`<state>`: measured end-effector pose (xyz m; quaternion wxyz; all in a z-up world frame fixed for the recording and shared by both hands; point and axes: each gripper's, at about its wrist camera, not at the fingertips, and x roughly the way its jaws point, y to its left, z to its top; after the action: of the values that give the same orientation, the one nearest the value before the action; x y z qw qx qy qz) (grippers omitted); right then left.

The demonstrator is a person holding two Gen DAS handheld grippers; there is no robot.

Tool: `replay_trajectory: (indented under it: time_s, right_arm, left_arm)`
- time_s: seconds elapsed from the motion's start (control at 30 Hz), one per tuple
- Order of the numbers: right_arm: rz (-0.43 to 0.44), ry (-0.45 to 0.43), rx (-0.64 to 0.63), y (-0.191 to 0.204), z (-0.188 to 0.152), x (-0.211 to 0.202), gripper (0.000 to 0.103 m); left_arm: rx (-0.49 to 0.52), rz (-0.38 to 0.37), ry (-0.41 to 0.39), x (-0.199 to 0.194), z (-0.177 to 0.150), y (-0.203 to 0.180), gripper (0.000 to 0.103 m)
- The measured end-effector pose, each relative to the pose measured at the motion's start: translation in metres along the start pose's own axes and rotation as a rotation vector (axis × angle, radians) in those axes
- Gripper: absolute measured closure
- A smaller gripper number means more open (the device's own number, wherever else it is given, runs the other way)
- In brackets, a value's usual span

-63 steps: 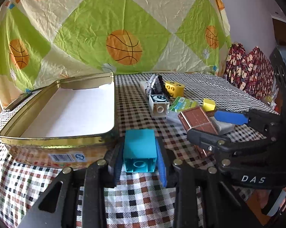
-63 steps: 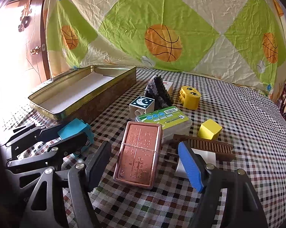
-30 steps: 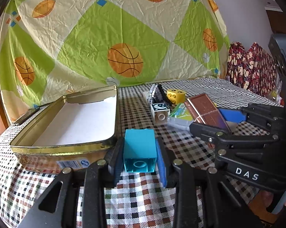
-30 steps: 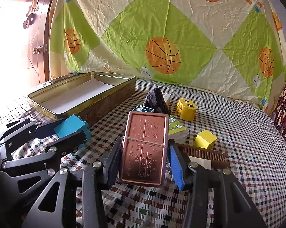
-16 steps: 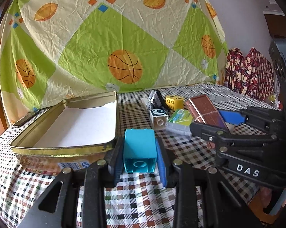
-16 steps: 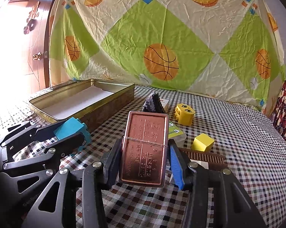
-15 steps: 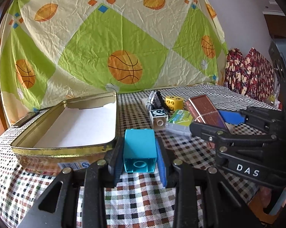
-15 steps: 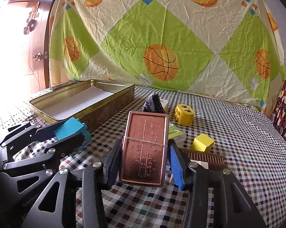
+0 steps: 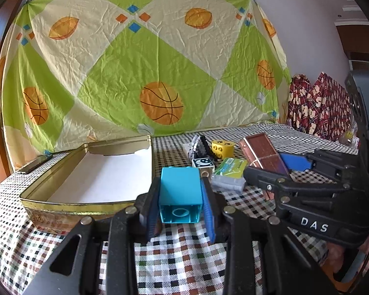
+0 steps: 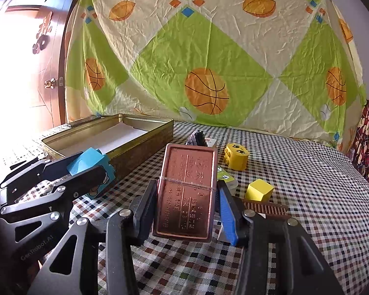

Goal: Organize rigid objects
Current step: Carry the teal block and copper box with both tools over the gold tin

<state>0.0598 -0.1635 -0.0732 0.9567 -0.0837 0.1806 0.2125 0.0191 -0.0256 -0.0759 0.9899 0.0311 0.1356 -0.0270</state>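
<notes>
Left gripper (image 9: 180, 217) clamped on the blue block (image 9: 179, 194), held above the cloth just beside the near-right corner of the open tin (image 9: 74, 206), which lies ahead-left; right gripper (image 10: 185, 217) clamped on the copper plate (image 10: 186, 191), farther from the tin.

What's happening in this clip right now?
A person is tidying small objects with two handheld grippers. The left gripper is shut on a blue toy block; the right gripper is shut on a copper-coloured plate. Both are lifted above the checked tablecloth, near an open gold tin with nothing visible inside.
</notes>
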Motion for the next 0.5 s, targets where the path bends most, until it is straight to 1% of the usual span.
replay_trajectory:
  time_s: [0.2,0.5]
  right_arm:
    - [0.005,-0.037,0.004,-0.001,-0.001,-0.005,0.053]
    - [0.009,-0.083,0.003,-0.002,-0.002,-0.011,0.053]
  left_arm:
    - [-0.003,-0.003,-0.024,-0.002,0.003,0.001,0.072]
    - [-0.022,0.014,-0.052,-0.007,0.008,0.007,0.072]
